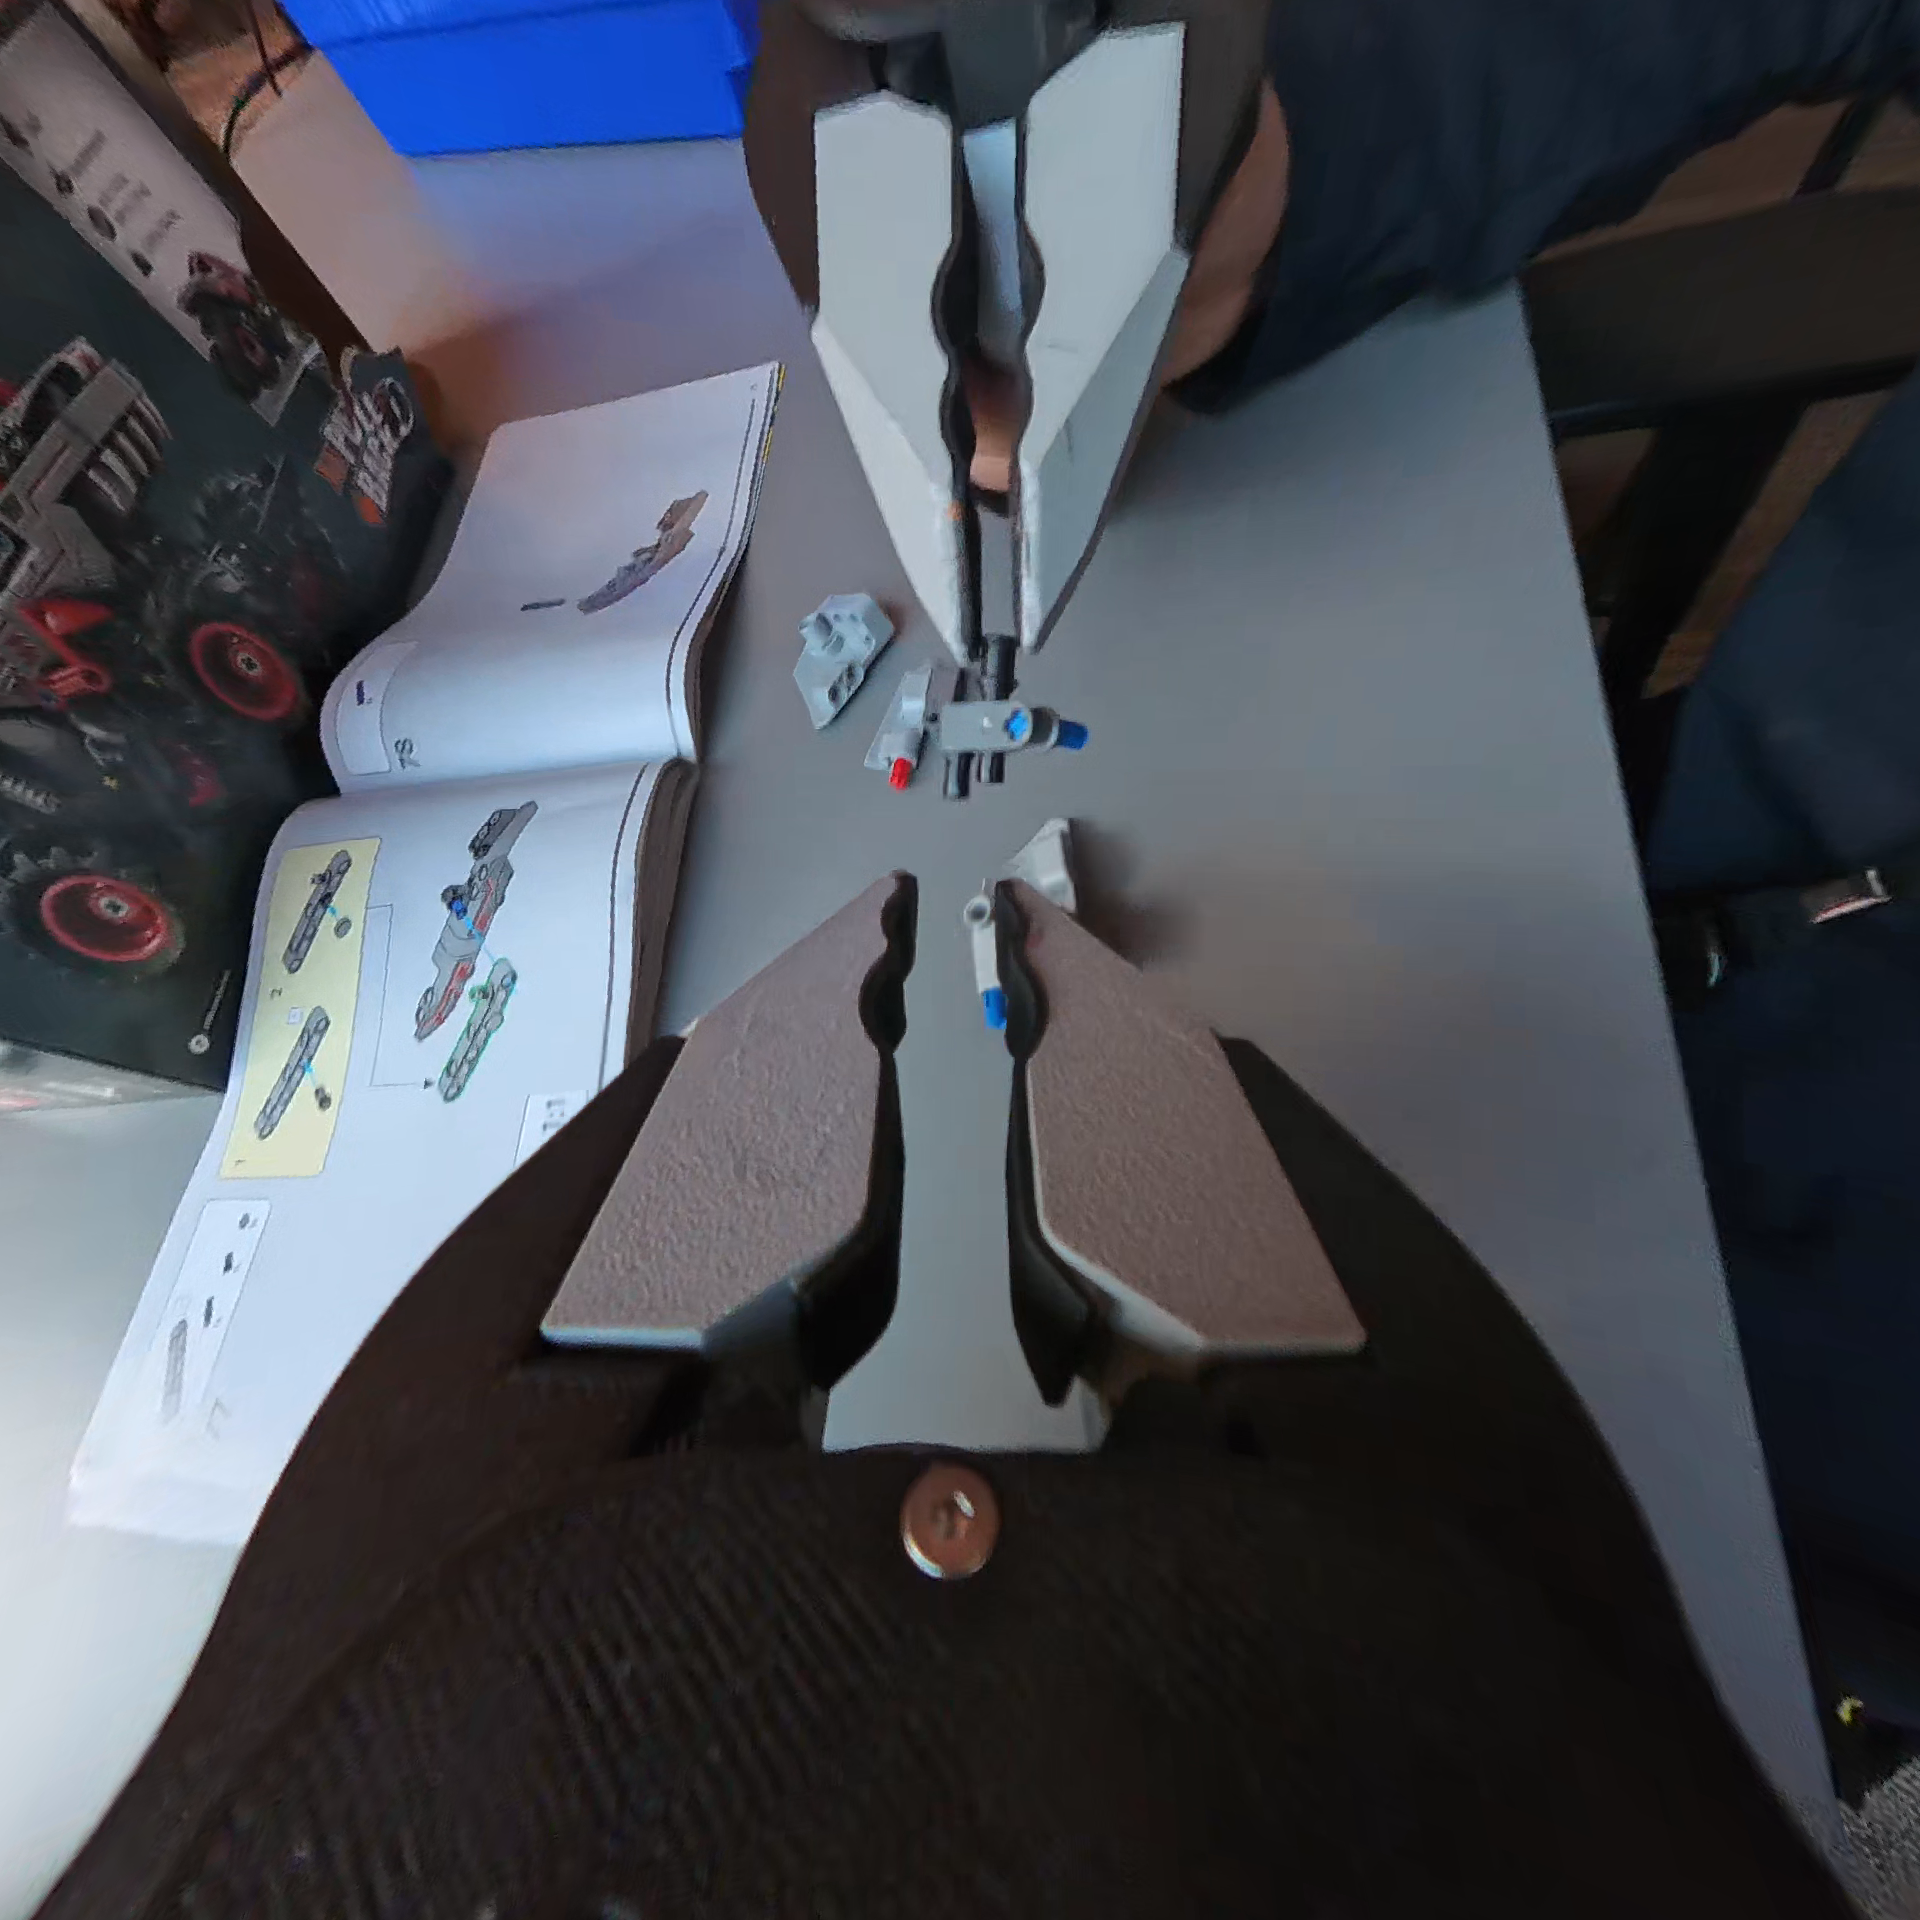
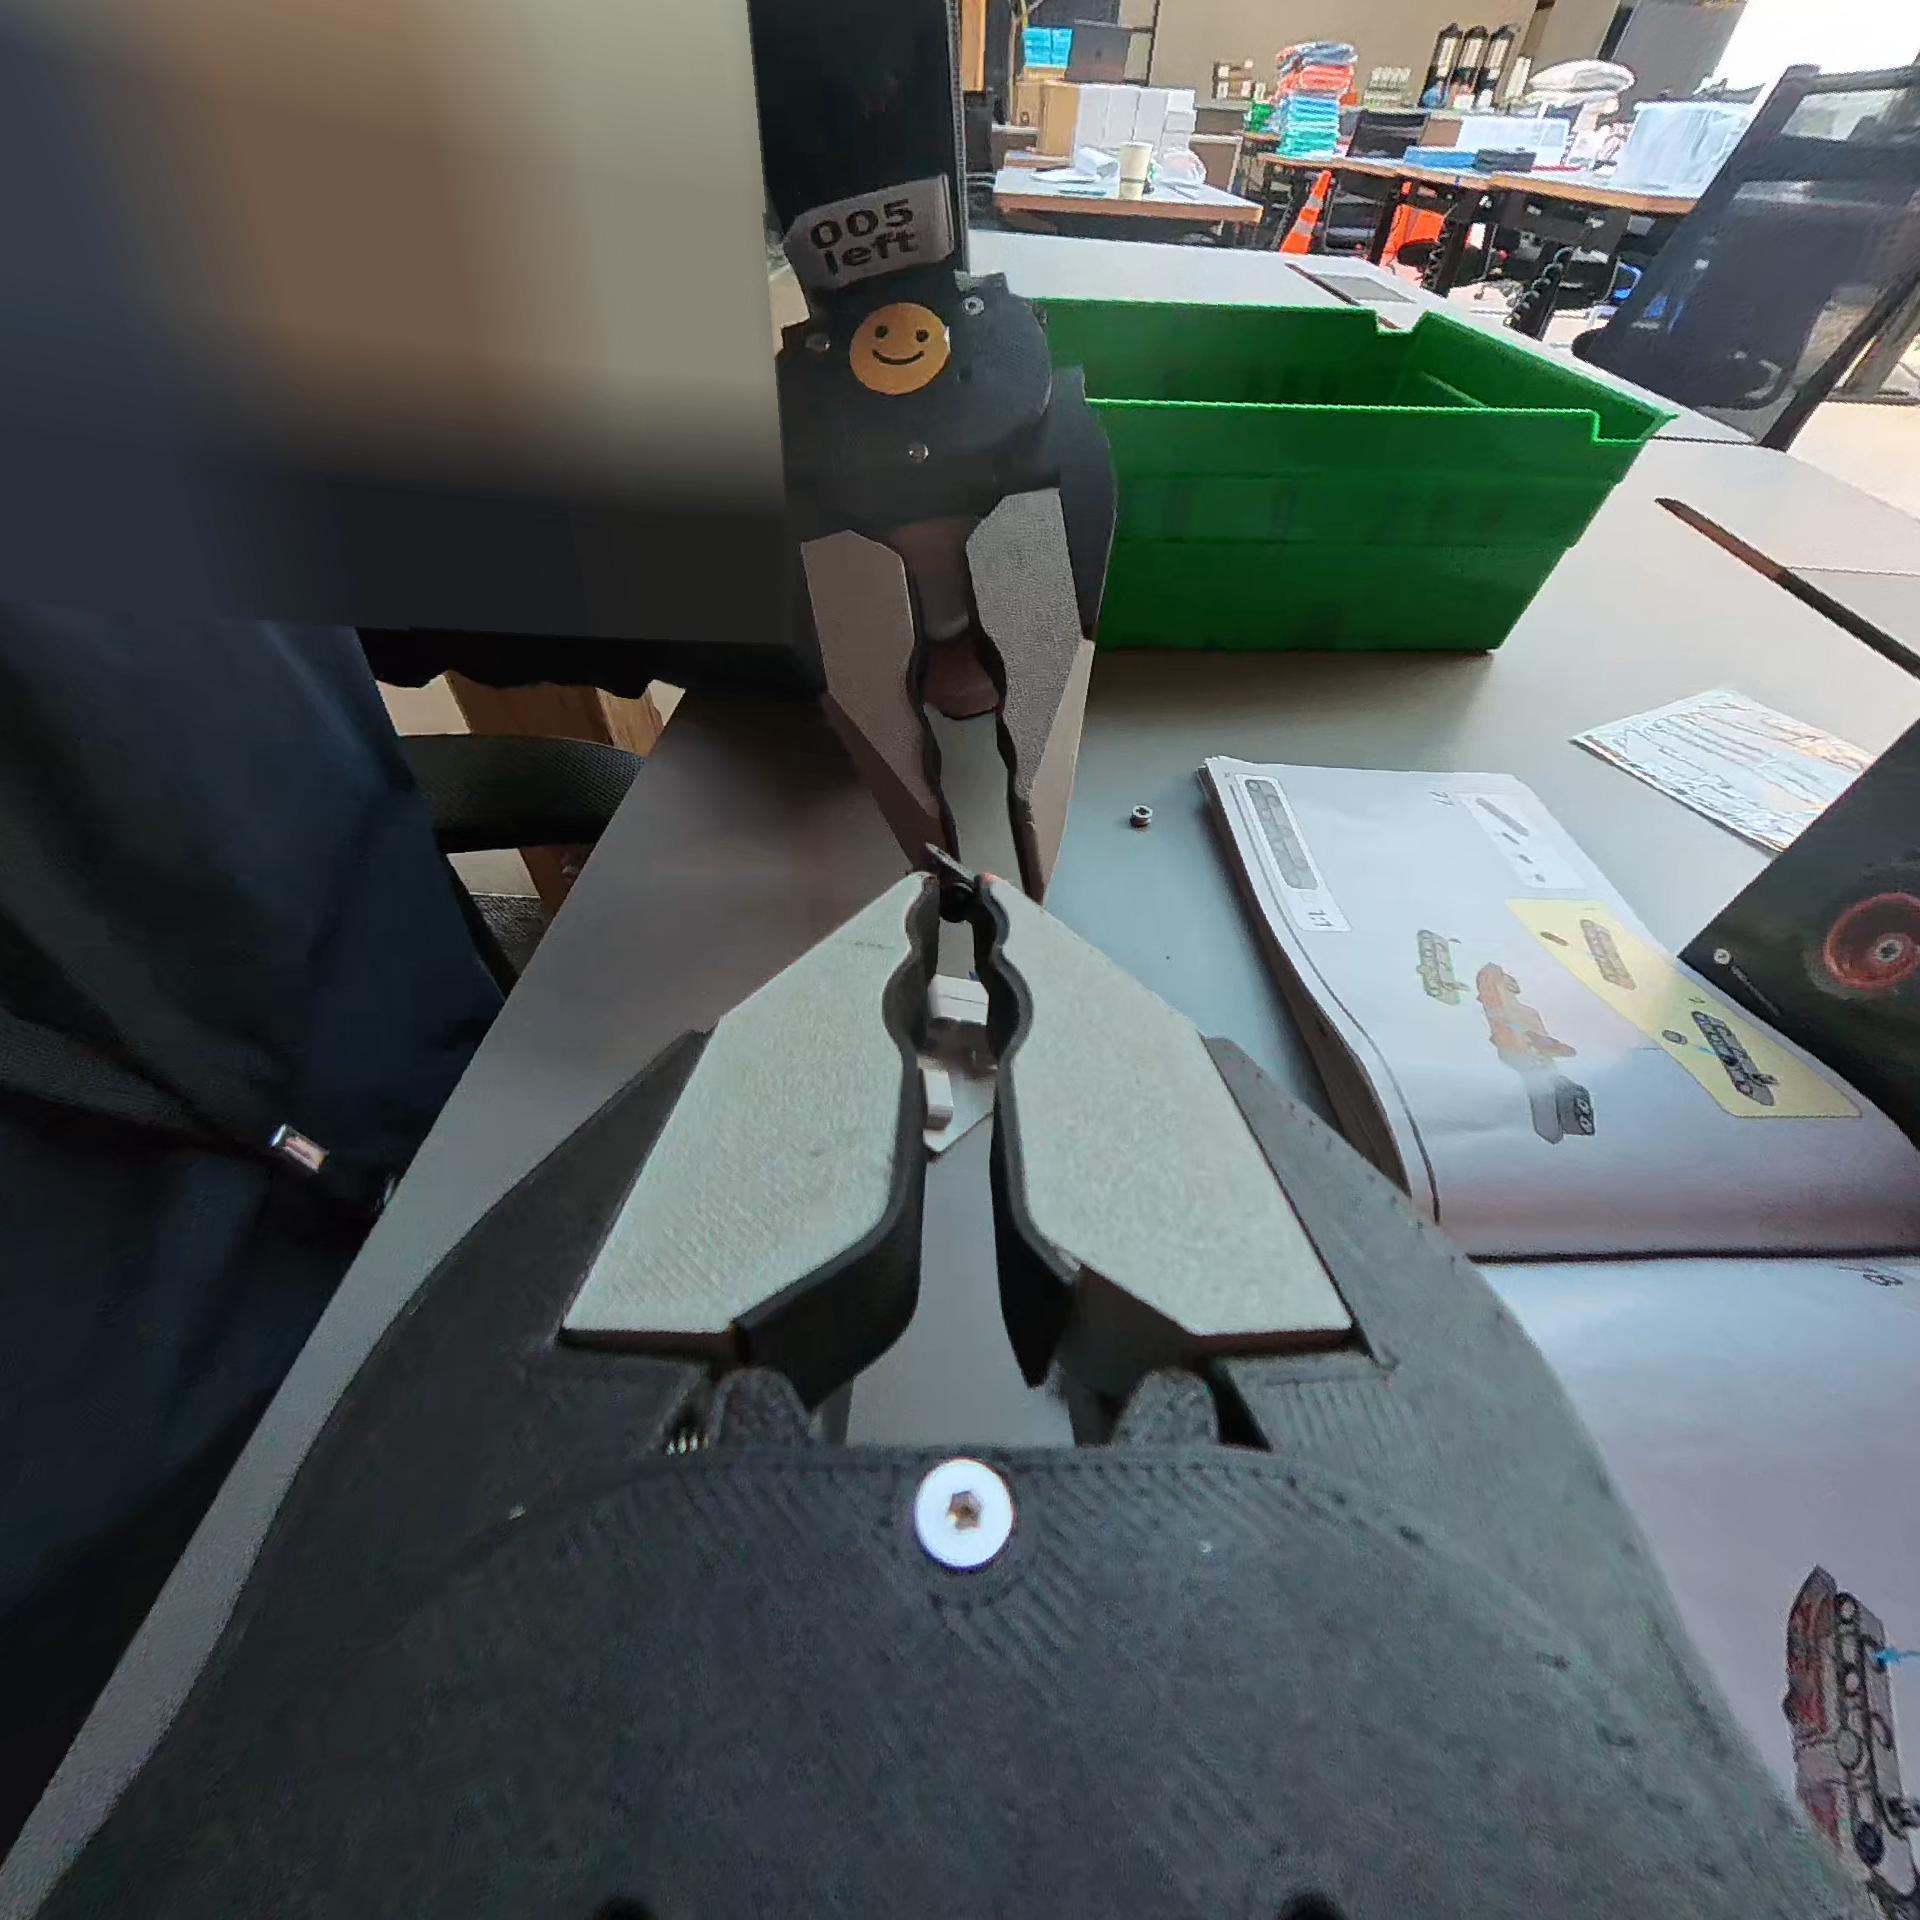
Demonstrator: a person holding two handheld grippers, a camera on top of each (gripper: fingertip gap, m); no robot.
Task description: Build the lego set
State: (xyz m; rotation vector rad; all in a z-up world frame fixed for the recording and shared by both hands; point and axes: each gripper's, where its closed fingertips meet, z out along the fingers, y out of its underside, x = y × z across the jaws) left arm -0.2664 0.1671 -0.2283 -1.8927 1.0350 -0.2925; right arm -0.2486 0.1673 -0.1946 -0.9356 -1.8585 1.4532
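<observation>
A small grey assembly (image 1: pixel 977 729) with blue, red and black pins lies on the grey table (image 1: pixel 1299 935). It shows through my right gripper's gap in the right wrist view (image 2: pixel 958 1023). My right gripper (image 2: pixel 953 885), seen from the far side in the left wrist view (image 1: pixel 982 642), is shut on a small black pin (image 2: pixel 951 883) right above the assembly. My left gripper (image 1: pixel 954 885) is open, facing it just short of the assembly. A thin grey piece with a blue pin (image 1: pixel 984 961) lies in its gap beside one finger. A loose grey block (image 1: pixel 844 657) lies left of the assembly.
The open instruction booklet (image 1: pixel 520 831) and the set's box (image 1: pixel 135 623) lie along one side. A green bin (image 2: pixel 1351 468) and a blue bin (image 1: pixel 520 73) stand on the table. A light grey piece (image 1: pixel 1044 852) lies by my left fingertip. The table edge and a seated person (image 1: pixel 1766 935) are close. Across from one pair of fingers to the other is roughly 4 cm. Both grippers' tips are roughly 11 cm from the loose grey block (image 1: pixel 844 657).
</observation>
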